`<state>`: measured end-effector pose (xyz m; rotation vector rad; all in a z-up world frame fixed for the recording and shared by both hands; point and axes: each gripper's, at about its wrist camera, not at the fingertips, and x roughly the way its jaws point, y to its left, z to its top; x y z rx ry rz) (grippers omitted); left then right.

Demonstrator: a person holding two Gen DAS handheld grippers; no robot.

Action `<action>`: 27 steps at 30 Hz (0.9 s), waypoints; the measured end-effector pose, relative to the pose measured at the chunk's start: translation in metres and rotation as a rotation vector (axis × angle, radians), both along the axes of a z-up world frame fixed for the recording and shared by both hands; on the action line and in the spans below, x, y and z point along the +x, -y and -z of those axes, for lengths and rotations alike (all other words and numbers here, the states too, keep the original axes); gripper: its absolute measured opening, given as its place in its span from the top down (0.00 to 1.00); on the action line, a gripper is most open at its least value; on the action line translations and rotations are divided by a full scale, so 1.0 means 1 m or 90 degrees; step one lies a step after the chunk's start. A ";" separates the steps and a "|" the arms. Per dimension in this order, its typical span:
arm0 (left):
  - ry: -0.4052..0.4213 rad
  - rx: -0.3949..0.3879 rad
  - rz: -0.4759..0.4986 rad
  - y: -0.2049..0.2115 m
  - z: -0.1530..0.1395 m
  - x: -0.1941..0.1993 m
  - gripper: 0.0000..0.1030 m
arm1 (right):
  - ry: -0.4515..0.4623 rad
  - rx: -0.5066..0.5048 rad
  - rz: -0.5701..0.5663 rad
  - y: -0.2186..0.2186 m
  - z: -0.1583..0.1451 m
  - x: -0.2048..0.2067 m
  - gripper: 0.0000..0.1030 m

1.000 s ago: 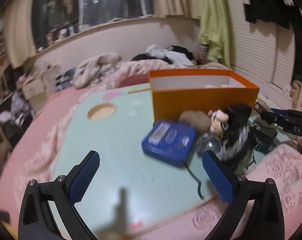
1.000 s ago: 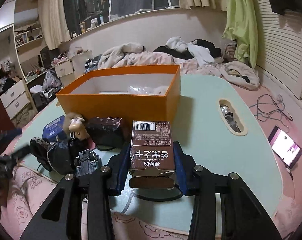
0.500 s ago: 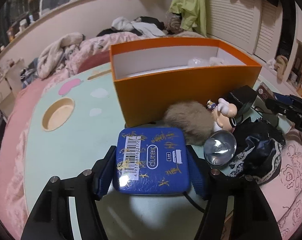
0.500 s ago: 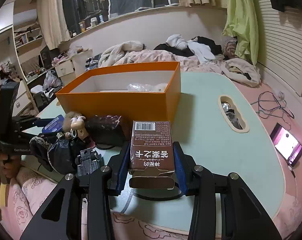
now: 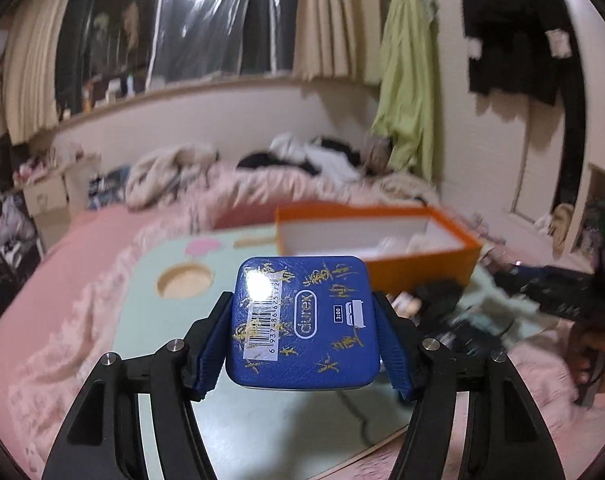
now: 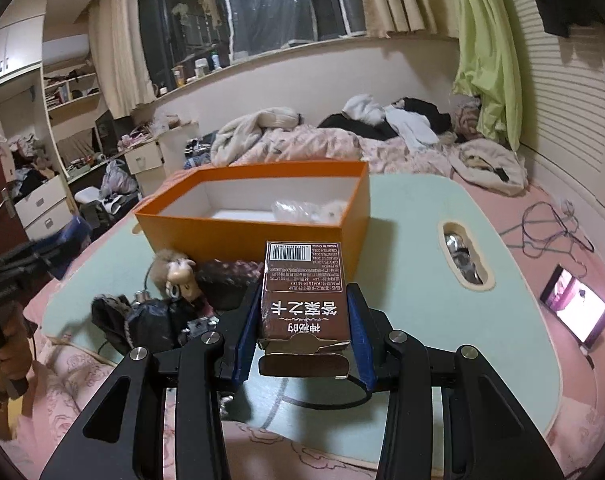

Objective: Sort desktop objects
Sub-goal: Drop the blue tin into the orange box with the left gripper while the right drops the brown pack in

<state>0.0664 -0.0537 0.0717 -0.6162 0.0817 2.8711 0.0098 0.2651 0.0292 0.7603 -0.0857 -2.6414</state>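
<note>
My left gripper (image 5: 304,350) is shut on a blue tin (image 5: 302,320) with a barcode and gold writing, held in the air above the pale green table (image 5: 150,320). My right gripper (image 6: 304,344) is shut on a brown carton (image 6: 304,300) with white characters, held above the table's near edge. An open orange box (image 6: 258,224) with a white inside stands on the table beyond both; it also shows in the left wrist view (image 5: 382,240). A small doll (image 6: 178,276), a dark pouch (image 6: 226,284) and black items (image 6: 142,320) lie in front of the box.
The table (image 6: 422,280) has an oval slot (image 6: 464,256) at the right and a round recess (image 5: 184,282) at the left. Pink bedding (image 5: 62,320) surrounds it. A lit phone (image 6: 574,312) and cables (image 6: 542,224) lie to the right. The other gripper shows blurred at the left wrist view's right edge (image 5: 562,300).
My left gripper closed on the blue tin and lifted it off the table. My right gripper has raised the brown carton slightly.
</note>
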 end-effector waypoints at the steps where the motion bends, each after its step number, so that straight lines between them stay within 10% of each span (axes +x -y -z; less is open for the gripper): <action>1: -0.007 -0.001 0.003 -0.003 -0.004 0.002 0.36 | -0.003 -0.004 -0.004 0.000 -0.002 -0.001 0.59; 11: 0.052 0.045 -0.023 -0.043 -0.037 -0.094 0.34 | -0.026 -0.027 -0.014 0.018 -0.046 -0.048 0.59; 13: 0.087 0.032 -0.036 -0.052 -0.028 -0.125 0.13 | -0.008 -0.034 -0.005 0.026 -0.049 -0.070 0.58; 17: 0.243 0.024 -0.025 -0.054 0.014 -0.172 0.15 | 0.101 0.045 0.015 0.043 -0.026 -0.113 0.32; 27: 0.198 -0.036 -0.033 -0.066 0.021 -0.133 0.16 | 0.049 0.092 -0.013 0.055 -0.014 -0.096 0.27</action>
